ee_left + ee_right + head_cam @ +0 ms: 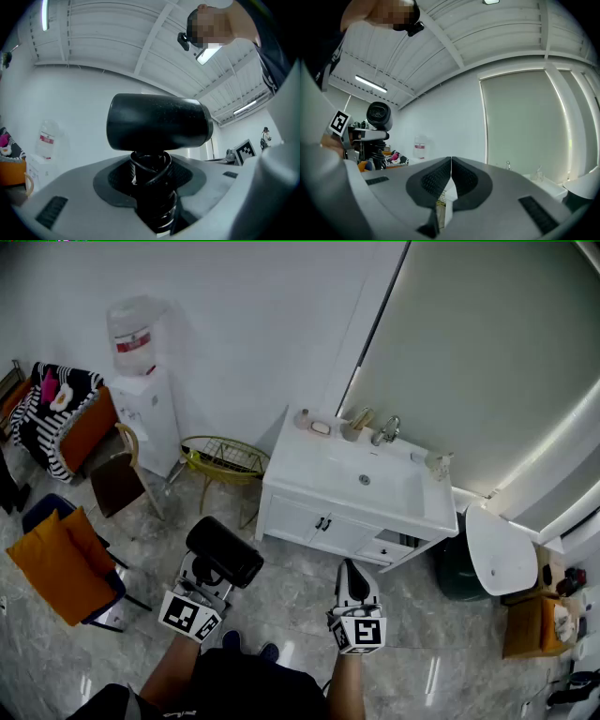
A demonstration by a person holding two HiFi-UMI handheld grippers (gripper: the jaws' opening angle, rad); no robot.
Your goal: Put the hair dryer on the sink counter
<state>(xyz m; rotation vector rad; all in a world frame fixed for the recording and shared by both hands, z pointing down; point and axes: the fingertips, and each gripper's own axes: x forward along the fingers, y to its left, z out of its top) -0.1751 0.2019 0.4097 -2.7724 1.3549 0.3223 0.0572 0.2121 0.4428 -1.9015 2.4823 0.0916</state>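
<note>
Holding a black hair dryer (158, 123) by its handle in the left gripper (208, 570), jaws set wide and pressed on it, above the floor (281, 601) and well apart from the white sink counter (300, 460). Matte, stubby barrel lying crosswise; black cord coiled round the handle. Pinched fully together and empty: the right gripper (451, 180). Cannot read the red label (133, 341) on the water bottle (131, 320): too small. Lower handle hidden between the jaws.
</note>
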